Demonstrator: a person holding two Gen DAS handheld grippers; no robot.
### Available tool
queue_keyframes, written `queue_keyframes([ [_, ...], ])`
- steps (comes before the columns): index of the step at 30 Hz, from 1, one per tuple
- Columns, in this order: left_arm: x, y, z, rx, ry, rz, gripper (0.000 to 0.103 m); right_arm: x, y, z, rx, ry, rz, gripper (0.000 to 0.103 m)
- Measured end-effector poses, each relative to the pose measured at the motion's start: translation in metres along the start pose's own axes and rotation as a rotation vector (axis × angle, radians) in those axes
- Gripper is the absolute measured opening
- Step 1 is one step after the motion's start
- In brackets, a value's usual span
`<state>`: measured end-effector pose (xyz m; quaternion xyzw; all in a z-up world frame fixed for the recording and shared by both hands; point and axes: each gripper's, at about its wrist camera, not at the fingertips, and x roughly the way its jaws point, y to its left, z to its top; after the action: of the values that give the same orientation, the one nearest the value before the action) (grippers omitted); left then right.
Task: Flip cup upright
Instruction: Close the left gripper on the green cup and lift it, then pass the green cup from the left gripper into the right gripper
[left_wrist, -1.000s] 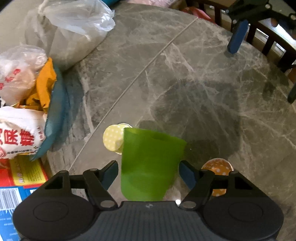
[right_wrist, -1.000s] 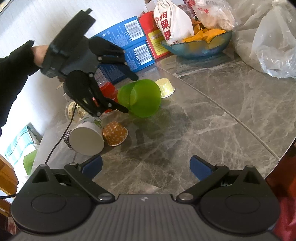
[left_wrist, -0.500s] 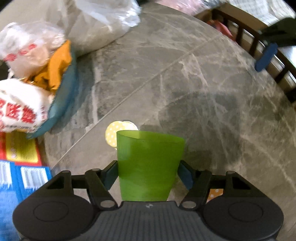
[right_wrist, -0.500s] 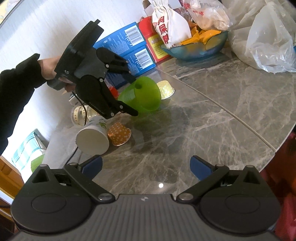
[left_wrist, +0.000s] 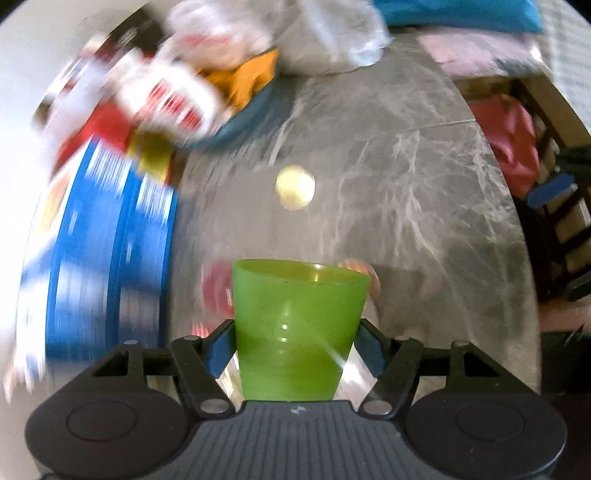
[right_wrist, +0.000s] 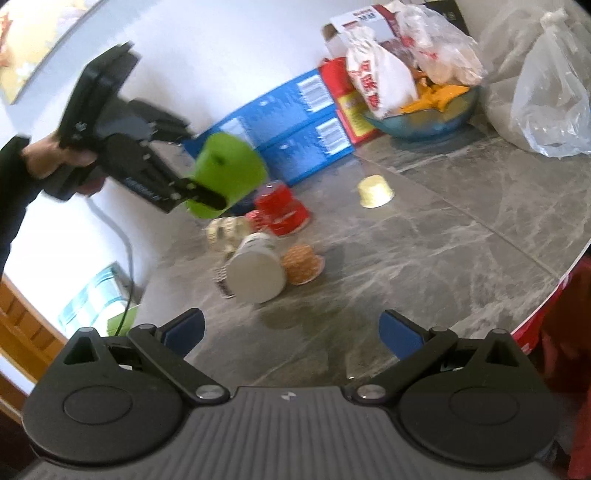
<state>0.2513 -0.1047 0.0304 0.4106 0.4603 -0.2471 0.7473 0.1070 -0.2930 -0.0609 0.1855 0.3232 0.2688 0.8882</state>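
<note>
Fingers of the left gripper (left_wrist: 295, 345) are clamping the green cup (left_wrist: 297, 328) by its sides, holding it in the air above the marble table (left_wrist: 406, 184), clear of the surface and tilted on its side in the right wrist view. The right gripper (right_wrist: 291, 332) is hanging spread wide with nothing between its fingers, near the table edge

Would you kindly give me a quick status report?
Left gripper shut on green cup, lifted off table. Right gripper open, empty. Small cups clustered below.
</note>
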Motion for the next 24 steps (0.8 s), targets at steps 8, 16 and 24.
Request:
queue_keyframes([
  [8,-0.015,-0.063,-0.086,-0.419,0.028,-0.042,0.072,-0.007,0.03,-0.035,-0.039,0.046,0.063,0.102],
  [16,0.013,-0.096,-0.117,-0.787,0.047,-0.054,0.072,-0.005,0.049,-0.058,-0.065,0.086,0.061,0.102],
  [24,0.041,-0.097,-0.123,-0.972,0.067,-0.054,0.072,-0.008,0.05,-0.059,-0.059,0.084,0.002,0.102],
])
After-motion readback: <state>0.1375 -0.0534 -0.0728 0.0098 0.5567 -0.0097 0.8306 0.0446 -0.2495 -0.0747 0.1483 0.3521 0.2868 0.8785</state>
